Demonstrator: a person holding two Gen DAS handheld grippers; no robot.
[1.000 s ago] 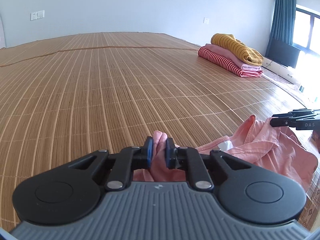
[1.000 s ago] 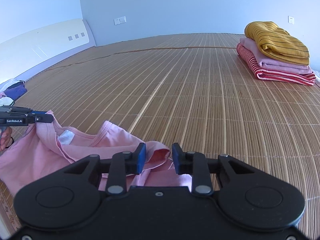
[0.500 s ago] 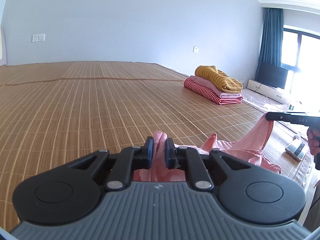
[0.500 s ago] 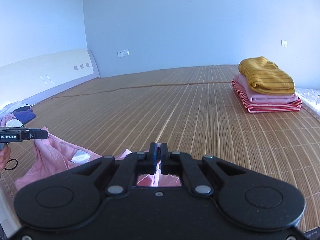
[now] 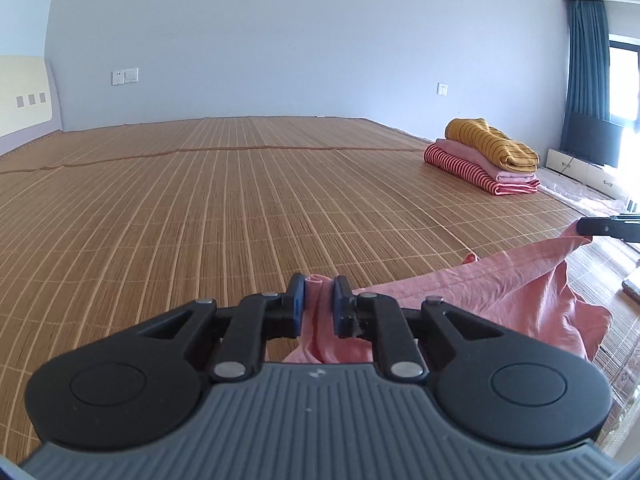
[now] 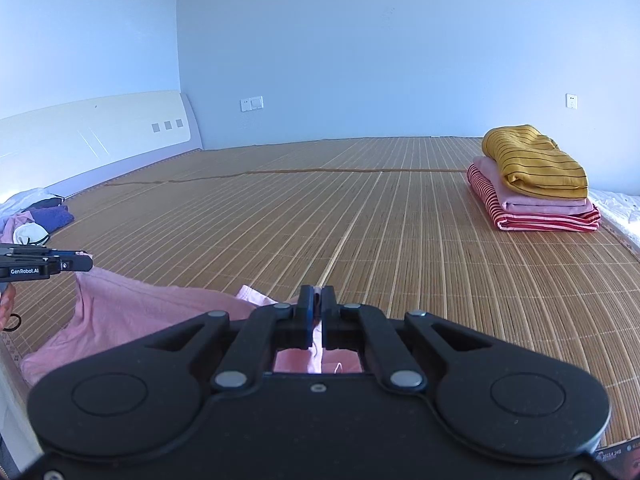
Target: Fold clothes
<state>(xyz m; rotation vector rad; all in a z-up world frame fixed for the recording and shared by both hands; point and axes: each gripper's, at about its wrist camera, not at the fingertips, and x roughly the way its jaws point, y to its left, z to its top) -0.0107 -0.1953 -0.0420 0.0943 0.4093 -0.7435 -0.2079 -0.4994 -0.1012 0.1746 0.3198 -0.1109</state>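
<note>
A pink garment [image 5: 500, 284] hangs stretched between my two grippers, lifted above the bamboo mat. My left gripper [image 5: 319, 302] is shut on a bunched edge of it, and the cloth runs right to the other gripper's tip [image 5: 600, 226]. In the right wrist view the right gripper [image 6: 318, 312] is shut on another edge of the pink garment [image 6: 132, 308], with the left gripper [image 6: 82, 266] holding the far corner at the left. The lower part of the cloth sags below both grippers.
A folded stack, yellow striped on pink on red striped [image 5: 486, 156] [image 6: 534, 180], lies at the far right of the bamboo mat [image 5: 200, 208]. Loose clothes [image 6: 38, 218] sit by the white headboard [image 6: 92, 136] at the left. A person's hand [image 6: 6, 304] shows at the left edge.
The right gripper closed on the pink garment. Both grippers rose and moved apart, lifting the cloth off the mat and pulling its top edge taut.
</note>
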